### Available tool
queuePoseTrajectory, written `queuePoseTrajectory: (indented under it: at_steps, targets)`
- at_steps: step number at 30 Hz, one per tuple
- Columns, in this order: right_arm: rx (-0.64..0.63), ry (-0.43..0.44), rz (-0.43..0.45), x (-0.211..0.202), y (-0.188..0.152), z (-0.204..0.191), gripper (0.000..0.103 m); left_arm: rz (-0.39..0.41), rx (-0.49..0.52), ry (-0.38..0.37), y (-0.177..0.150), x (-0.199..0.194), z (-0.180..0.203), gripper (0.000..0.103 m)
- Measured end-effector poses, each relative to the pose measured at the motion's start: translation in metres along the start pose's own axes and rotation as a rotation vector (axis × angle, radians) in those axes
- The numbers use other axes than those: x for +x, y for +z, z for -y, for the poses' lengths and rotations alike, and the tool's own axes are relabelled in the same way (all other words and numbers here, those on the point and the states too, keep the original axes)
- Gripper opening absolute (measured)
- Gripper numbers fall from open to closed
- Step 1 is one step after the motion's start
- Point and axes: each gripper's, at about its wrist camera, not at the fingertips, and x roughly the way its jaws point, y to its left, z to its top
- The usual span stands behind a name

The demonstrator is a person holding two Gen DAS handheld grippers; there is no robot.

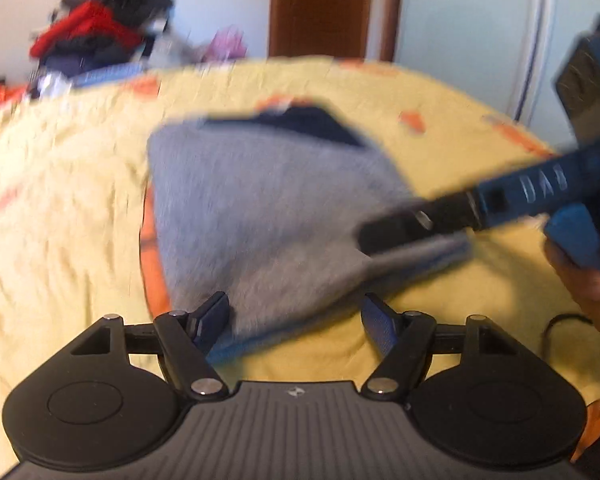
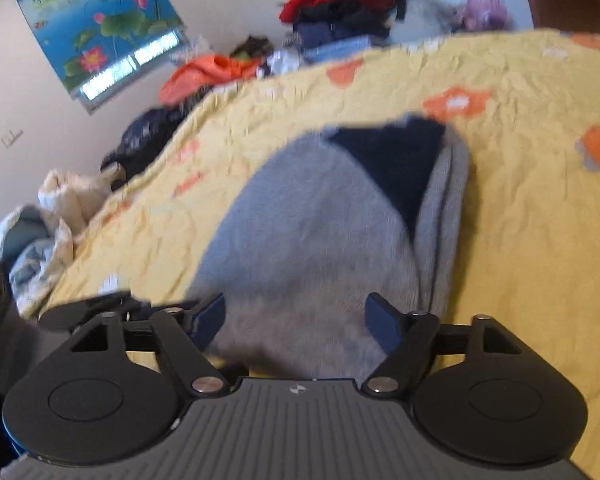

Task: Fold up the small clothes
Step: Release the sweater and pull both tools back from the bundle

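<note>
A small grey garment (image 1: 260, 208) with a navy patch at its far end lies partly folded on the yellow bed cover (image 1: 60, 220). My left gripper (image 1: 296, 320) is open, its fingers spread at the garment's near edge. My right gripper shows in the left wrist view (image 1: 384, 236) reaching in from the right over the garment's right corner. In the right wrist view the garment (image 2: 312, 240) fills the middle and my right gripper (image 2: 296, 324) is open with the grey cloth between its spread fingers. Both views are blurred.
A heap of red, black and dark clothes (image 1: 100, 32) sits beyond the bed's far left; it also shows in the right wrist view (image 2: 340, 0). A wooden door (image 1: 320, 8) stands behind. A lotus poster (image 2: 100, 28) hangs on the wall. White bedding (image 2: 40, 232) lies at the left.
</note>
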Motion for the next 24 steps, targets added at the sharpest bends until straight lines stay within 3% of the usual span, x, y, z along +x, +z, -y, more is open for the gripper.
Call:
queuePoseTrajectory:
  at_steps: [4,7,9,10,11,12,14,17,20,21,24]
  targets:
    - [0.056,0.018,0.036,-0.02,-0.002,-0.002,0.072,0.017,0.01,0.02,0.001,-0.012,0.003,0.073]
    - [0.031,-0.006,0.035,-0.022,-0.006,-0.003,0.082,0.014,-0.016,0.033,-0.001,-0.012,0.006,0.073]
    - [0.014,-0.051,0.029,-0.017,-0.012,-0.001,0.073,0.011,-0.049,0.064,-0.004,-0.009,0.008,0.073]
    - [0.007,-0.063,0.037,-0.023,-0.014,-0.006,0.073,0.022,-0.062,0.079,-0.005,-0.011,0.01,0.073]
    - [0.004,-0.07,0.052,-0.03,-0.015,-0.012,0.075,0.031,-0.081,0.093,-0.006,-0.015,0.013,0.073]
    - [-0.007,-0.081,0.076,-0.037,-0.018,-0.018,0.084,0.041,-0.102,0.107,-0.009,-0.018,0.014,0.073]
    - [-0.042,-0.165,0.126,-0.05,-0.027,-0.024,0.103,0.055,-0.133,0.139,-0.018,-0.022,0.016,0.073]
    - [-0.069,-0.311,0.105,-0.051,-0.043,-0.019,0.102,0.01,-0.146,0.179,-0.032,-0.018,0.018,0.08]
    - [-0.01,-0.387,0.05,-0.039,-0.057,-0.003,0.103,0.022,-0.122,0.231,-0.038,-0.02,0.022,0.087]
    - [-0.037,-0.41,0.086,-0.039,-0.062,-0.006,0.103,0.018,-0.131,0.236,-0.037,-0.019,0.02,0.09]
    - [-0.066,-0.493,0.065,-0.026,-0.062,-0.015,0.103,0.012,-0.155,0.261,-0.034,-0.015,0.014,0.095]
